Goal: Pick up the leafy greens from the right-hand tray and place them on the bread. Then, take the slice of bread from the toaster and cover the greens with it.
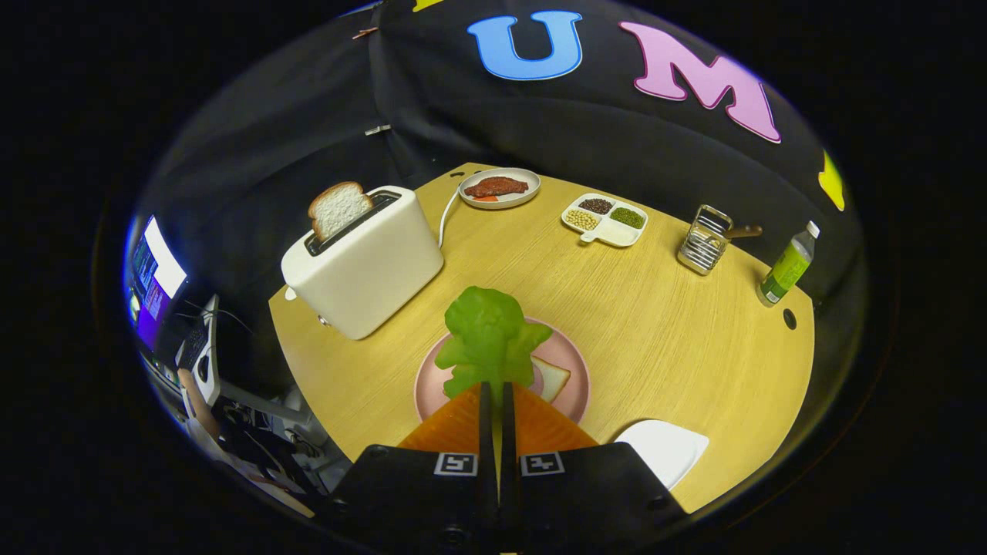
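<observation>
At lower centre of the frame the tongs point(493, 389) are closed tight on the stem end of the leafy greens point(491, 339), both fingers pinching it with almost no gap left between them, and the leaf stands up ahead of the tips over the pink plate point(577, 385). A corner of the bread point(554, 378) on that plate peeks out just right of the leaf; the rest is hidden behind the greens and the fingers, so how squarely the leaf sits over the slice cannot be told. That is the main risk: released from here, the greens may land half off the bread or flop onto the plate's rim, since the leaf is floppy and held only at one end. It could also cling to a finger as the tongs part and drag sideways. The white tray point(667, 451) lies at lower right, beside the plate. In the upper left the toaster point(362, 262) holds the slice of bread point(338, 208) poking up from its slot; the later reach there passes close to the plate, and a careless swing could knock the greens askew.
</observation>
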Available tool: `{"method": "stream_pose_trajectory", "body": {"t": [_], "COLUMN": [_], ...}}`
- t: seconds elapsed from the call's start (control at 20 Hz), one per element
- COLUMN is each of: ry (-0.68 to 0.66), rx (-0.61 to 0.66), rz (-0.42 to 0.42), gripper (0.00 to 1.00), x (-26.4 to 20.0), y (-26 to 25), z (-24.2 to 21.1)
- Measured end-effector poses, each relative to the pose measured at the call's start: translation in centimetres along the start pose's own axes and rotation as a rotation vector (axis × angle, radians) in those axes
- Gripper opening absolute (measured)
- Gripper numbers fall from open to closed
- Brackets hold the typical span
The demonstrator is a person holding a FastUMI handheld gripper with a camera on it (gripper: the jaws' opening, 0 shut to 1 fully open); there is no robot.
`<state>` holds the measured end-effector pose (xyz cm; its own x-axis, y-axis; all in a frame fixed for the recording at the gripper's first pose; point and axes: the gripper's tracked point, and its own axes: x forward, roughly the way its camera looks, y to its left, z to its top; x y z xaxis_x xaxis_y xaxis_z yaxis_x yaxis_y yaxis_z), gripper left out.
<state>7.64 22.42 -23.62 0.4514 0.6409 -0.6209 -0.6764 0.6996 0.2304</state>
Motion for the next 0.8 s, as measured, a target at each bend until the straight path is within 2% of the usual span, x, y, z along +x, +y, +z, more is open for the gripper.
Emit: {"method": "stream_pose_trajectory", "body": {"t": [0.1,0.15,0.3,0.35,0.6,0.7,0.8], "ry": [0.003,0.002,-0.028,-0.040,-0.095,-0.156,-0.256], "rx": [0.008,0.017,0.027,0.027,0.020,0.004,-0.065], "rz": [-0.005,-0.017,-0.046,-0.060,-0.078,-0.080,-0.088], "gripper": [0.06,0.12,0.84,0.90,0.95,0.96,0.96], "x": [0.9,1.2,2.0,1.8,0.3,-1.4,-3.9], "y": [-0.1,-0.4,-0.8,-0.9,-0.6,0.1,1.4], "z": [0.2,0.3,1.0,1.2,2.3,3.7,5.8]}}
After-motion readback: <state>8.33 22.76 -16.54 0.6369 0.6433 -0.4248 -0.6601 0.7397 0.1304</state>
